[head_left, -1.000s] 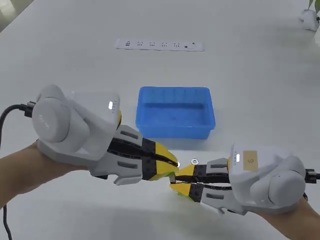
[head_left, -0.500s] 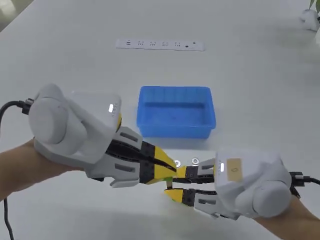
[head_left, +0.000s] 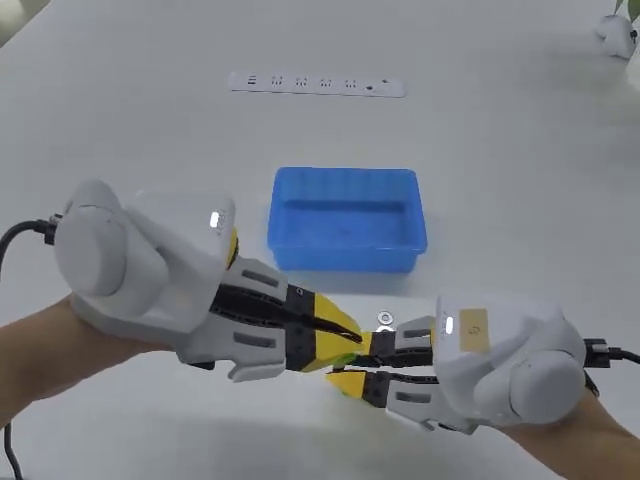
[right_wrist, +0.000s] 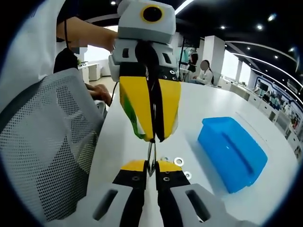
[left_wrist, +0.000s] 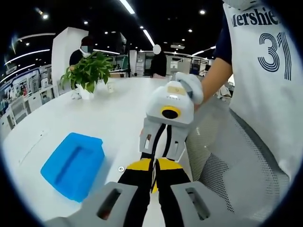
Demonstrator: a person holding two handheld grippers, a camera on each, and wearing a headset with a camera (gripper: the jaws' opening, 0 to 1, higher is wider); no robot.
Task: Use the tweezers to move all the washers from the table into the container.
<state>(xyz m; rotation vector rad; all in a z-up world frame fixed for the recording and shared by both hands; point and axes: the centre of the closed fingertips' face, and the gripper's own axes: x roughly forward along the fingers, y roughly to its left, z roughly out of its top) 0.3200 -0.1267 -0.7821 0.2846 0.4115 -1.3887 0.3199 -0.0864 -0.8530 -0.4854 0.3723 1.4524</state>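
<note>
Since a second ago the right tool [head_left: 352,362] has edged a little leftward toward the left tool [head_left: 345,338], and their yellow jaws meet tip to tip in the lower middle of the head view. The white desk [head_left: 520,150] is broad and smooth, with a white power strip [head_left: 315,85] lying at upper centre. The gripper views show an open office with ceiling lights, a potted plant [left_wrist: 87,71] and a mesh chair [right_wrist: 47,142].

The blue container [head_left: 347,220] sits at centre, just above the tools, and its floor is plain blue all over. One washer [head_left: 385,319] lies flat on the desk between the container and the right tool. In the right gripper view, more washers [right_wrist: 179,161] lie just right of the jaws.

The tweezers [right_wrist: 150,158] run straight from one tool to the other, with the narrow end toward the right tool. The left tool's jaws are clamped on them. The right tool's jaws stand a narrow slit apart on either side of that end, and I cannot tell whether they pinch it.
</note>
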